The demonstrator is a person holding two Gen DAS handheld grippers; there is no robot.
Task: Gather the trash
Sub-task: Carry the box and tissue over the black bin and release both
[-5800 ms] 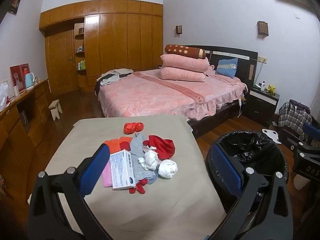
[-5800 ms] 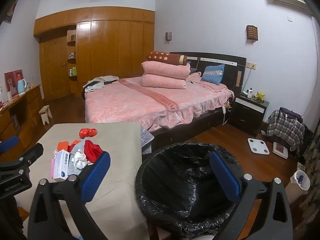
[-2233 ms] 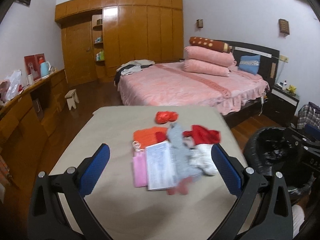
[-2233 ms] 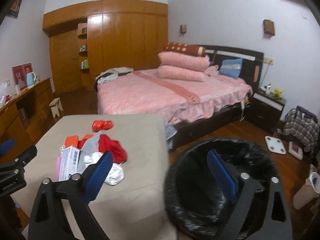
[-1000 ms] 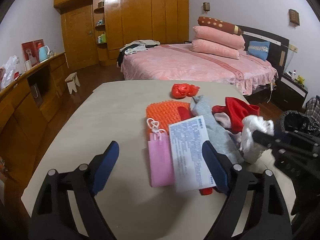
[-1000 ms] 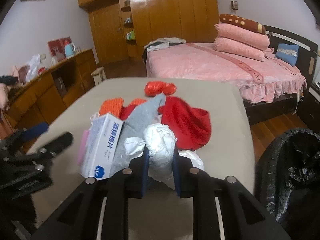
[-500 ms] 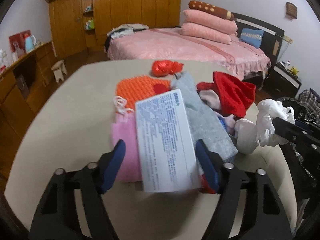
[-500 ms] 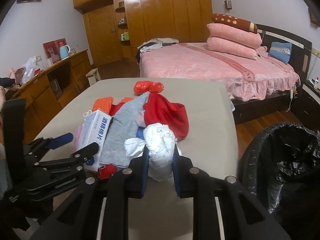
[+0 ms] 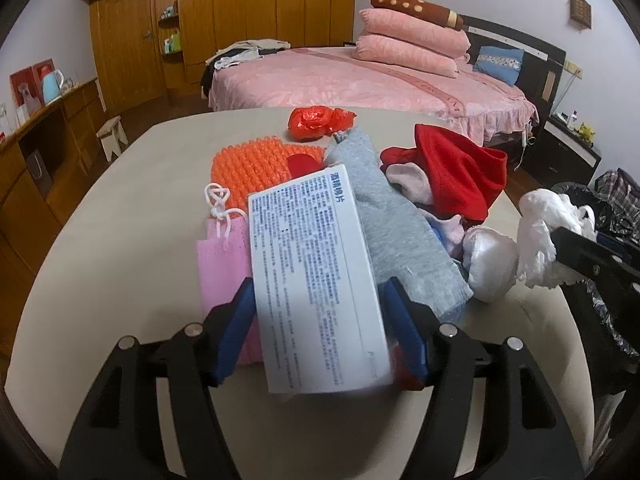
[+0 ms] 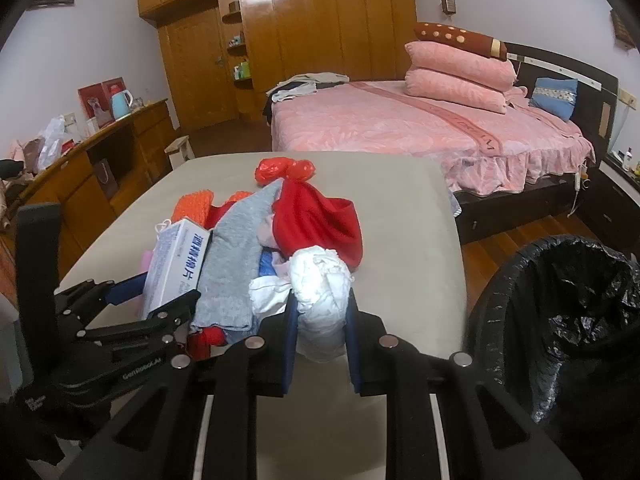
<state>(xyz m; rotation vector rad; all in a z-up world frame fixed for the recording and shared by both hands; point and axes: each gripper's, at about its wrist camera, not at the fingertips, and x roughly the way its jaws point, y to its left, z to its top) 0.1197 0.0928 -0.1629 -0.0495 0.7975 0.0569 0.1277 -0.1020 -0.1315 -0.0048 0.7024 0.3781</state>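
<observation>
The white tissue wad [image 10: 320, 300] sits clamped between the blue pads of the right gripper [image 10: 320, 320], at the near right edge of the pile on the beige desk [image 10: 400, 220]; from the left wrist view the same wad [image 9: 536, 236] hangs from that gripper's black fingers, just right of another white lump [image 9: 486, 264] lying on the desk [image 9: 120, 220]. The left gripper [image 9: 318, 324] has its blue pads closed against the long sides of the white box [image 9: 312, 280], which has printed text on top and lies over a pink mask [image 9: 224, 272]. Beyond the box lie a grey sock [image 9: 384, 220], an orange bumpy sheet [image 9: 252, 160], a red cloth [image 9: 460, 168] and, farther back, a crumpled red bag [image 9: 320, 120]. From the right wrist view the box [image 10: 176, 264] sits at the left side of the pile, with the left gripper [image 10: 152, 300] around it. The black-lined bin [image 10: 560, 300] stands on the floor right of the desk. Behind the desk is a pink bed [image 10: 420, 124] with stacked pillows.
</observation>
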